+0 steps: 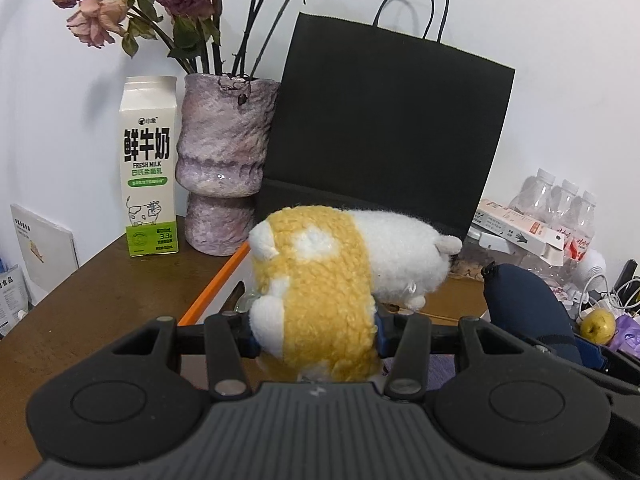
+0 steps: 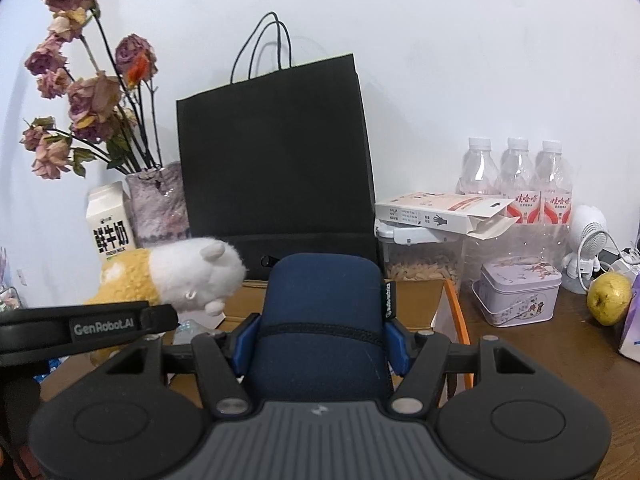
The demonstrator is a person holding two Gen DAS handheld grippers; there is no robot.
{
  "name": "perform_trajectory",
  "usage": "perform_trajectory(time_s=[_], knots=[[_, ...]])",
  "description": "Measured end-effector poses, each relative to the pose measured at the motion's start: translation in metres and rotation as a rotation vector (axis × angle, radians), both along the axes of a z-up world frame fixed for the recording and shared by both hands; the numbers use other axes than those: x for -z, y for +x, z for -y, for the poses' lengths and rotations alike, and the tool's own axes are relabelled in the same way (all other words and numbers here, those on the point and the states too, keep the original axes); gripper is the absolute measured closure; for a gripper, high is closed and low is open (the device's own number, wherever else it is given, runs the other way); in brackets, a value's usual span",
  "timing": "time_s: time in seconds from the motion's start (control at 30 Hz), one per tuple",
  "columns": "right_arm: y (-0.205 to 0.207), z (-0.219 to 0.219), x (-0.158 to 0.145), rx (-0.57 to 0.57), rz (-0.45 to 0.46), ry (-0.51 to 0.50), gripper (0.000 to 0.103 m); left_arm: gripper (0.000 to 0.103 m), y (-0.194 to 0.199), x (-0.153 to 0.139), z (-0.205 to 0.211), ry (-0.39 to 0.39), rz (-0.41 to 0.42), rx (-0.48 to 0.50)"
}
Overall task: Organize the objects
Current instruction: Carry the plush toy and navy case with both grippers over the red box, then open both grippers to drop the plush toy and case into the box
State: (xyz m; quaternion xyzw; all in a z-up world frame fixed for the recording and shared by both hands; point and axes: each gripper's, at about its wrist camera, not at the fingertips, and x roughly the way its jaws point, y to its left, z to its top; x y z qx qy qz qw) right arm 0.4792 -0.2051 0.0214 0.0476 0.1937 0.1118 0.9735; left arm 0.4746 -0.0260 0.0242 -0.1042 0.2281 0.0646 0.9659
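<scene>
Fluffy yellow-and-white plush toy [image 1: 320, 280] gripped.

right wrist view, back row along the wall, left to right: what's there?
dried roses → milk carton → vase → black paper bag → glove box → water bottles → white fan

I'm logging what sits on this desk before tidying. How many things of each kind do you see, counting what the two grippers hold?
Held plush toy: 1
Held navy pouch: 1
Milk carton: 1
Vase of dried roses: 1
Black paper bag: 1
Water bottles: 3
Open cardboard box: 1
Food container: 1
Tin: 1
Pear: 1
Total: 12
</scene>
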Motion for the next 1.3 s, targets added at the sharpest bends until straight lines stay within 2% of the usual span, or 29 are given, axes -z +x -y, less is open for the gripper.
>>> perform_trajectory(time_s=[0.6, 0.7, 0.73, 0.77, 0.8, 0.83, 0.87, 1.3], knots=[[0.042, 0.0, 0.018, 0.006, -0.044, -0.034, 0.041, 0.054, 0.028, 0.012, -0.001, 0.036, 0.001, -0.015], [0.043, -0.003, 0.019, -0.001, -0.056, -0.044, 0.037, 0.052, 0.028, 0.012, -0.002, 0.041, 0.009, -0.026], [0.044, -0.003, 0.02, -0.001, -0.061, -0.049, 0.037, 0.049, 0.028, 0.012, -0.003, 0.038, 0.007, -0.031], [0.044, -0.004, 0.02, 0.004, -0.061, -0.052, 0.029, 0.041, 0.028, 0.012, -0.004, 0.033, 0.006, -0.036], [0.043, -0.005, 0.02, 0.006, -0.056, -0.056, 0.014, 0.033, 0.028, 0.012, -0.005, 0.028, 0.008, -0.038], [0.042, -0.005, 0.019, 0.007, -0.052, -0.059, 0.007, 0.014, 0.028, 0.012, -0.006, 0.026, 0.011, -0.043], [0.041, -0.006, 0.019, 0.005, -0.046, -0.059, 0.0, 0.0, 0.027, 0.012, -0.006, 0.025, 0.016, -0.053], [0.039, -0.005, 0.018, 0.007, -0.042, -0.058, 0.0, 0.0, 0.023, 0.011, -0.006, 0.026, 0.029, -0.081]])
